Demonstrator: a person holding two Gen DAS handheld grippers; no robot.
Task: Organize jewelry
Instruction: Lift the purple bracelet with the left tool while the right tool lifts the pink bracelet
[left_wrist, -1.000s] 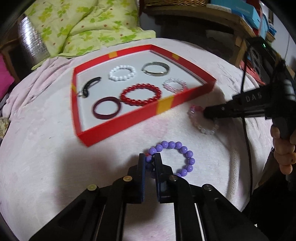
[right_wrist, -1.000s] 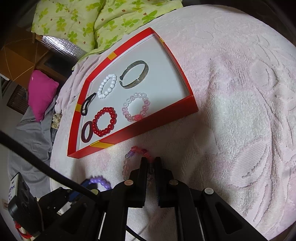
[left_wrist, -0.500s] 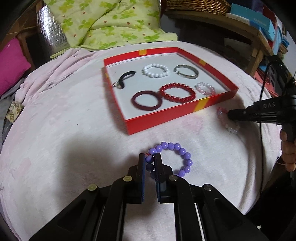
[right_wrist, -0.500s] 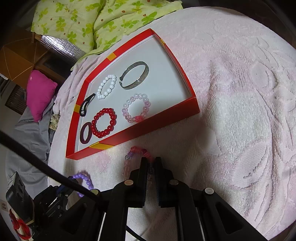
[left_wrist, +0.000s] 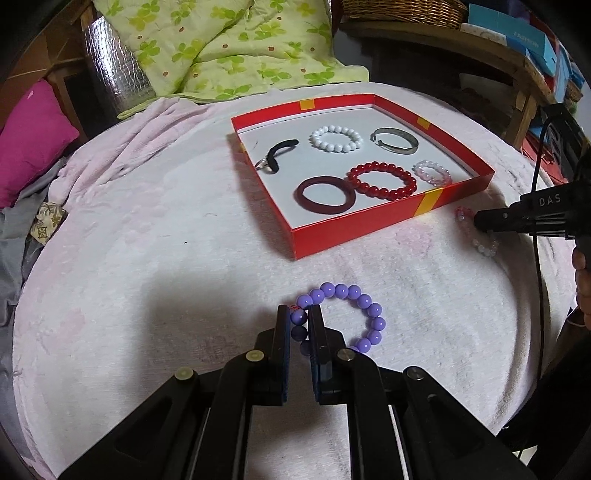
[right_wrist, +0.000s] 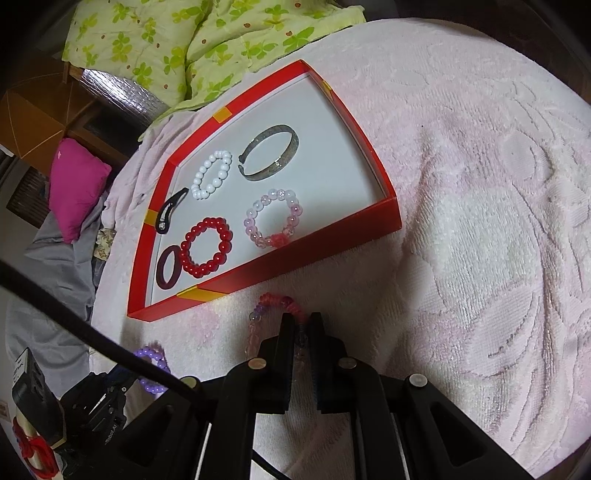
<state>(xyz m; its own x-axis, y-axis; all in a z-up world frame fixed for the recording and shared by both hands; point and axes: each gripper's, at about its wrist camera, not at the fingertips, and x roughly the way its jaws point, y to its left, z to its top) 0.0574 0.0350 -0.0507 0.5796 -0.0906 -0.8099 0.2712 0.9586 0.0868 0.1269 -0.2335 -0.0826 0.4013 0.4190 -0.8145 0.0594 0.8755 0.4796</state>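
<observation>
My left gripper is shut on a purple bead bracelet lying on the pink towel. My right gripper is shut on a pale pink bead bracelet just in front of the red tray's near wall; this gripper and bracelet also show at the right of the left wrist view. The red tray holds a white bead bracelet, a metal bangle, a red bead bracelet, a dark red ring, a pink crystal bracelet and a black clip.
A pink towel covers the round table. A green flowered quilt and a magenta cushion lie beyond it. A wooden shelf with boxes stands at the back right. A hand holds the right gripper's handle.
The left wrist view has swung, so the tray now sits further right and farther off. The purple bracelet stays clamped in my left gripper. My right gripper has kept still on the pink bracelet.
</observation>
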